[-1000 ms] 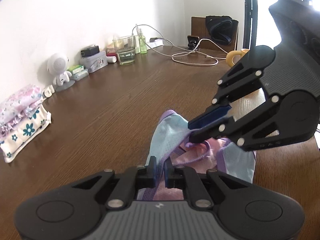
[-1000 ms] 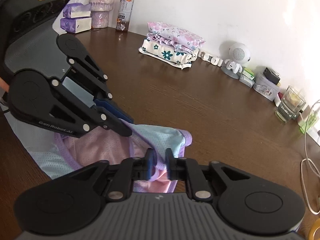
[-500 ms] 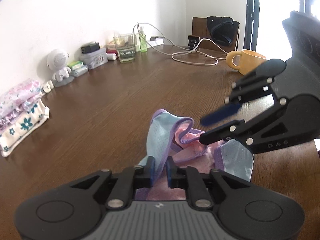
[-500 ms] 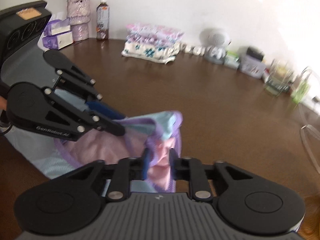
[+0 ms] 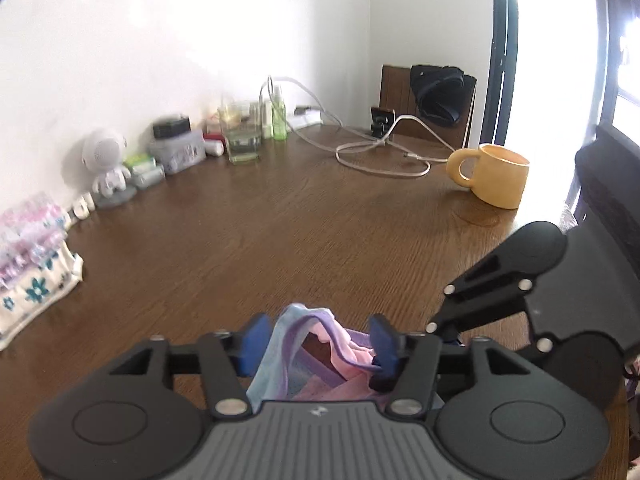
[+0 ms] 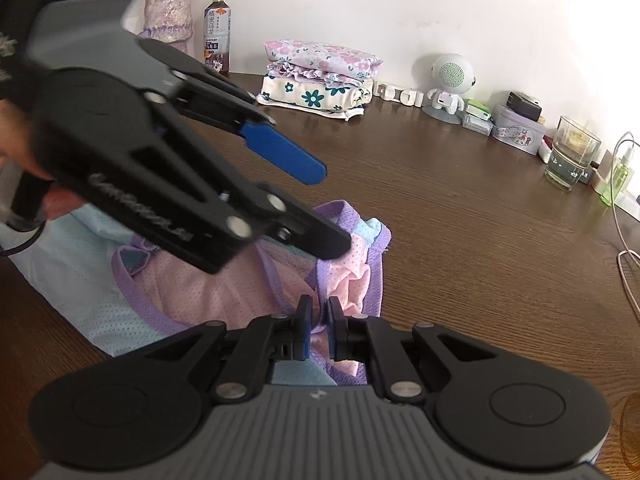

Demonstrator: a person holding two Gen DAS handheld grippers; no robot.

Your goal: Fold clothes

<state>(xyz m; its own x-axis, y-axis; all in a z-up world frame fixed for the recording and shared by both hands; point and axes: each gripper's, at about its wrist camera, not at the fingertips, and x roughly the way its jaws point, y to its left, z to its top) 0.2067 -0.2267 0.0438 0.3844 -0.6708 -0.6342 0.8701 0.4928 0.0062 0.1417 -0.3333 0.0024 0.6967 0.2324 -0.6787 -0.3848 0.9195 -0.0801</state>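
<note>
Over the brown table (image 6: pixel 460 216) we find the garment (image 6: pixel 224 288) bunched directly beneath both tools, our right gripper (image 6: pixel 318 330) pinching its purple-trimmed edge, our left gripper (image 5: pixel 318 346) spread wide, straddling the raised fold.

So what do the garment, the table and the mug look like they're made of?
Garment: looks like thin synthetic mesh knit, matte, judging by the tiny holes across the pink and blue panels; purple ribbed trim.
Table: wood or wood-look veneer, dark brown, satin sheen with visible grain lines.
Mug: probably glazed ceramic, yellow, thick-walled with a smooth surface.
</note>
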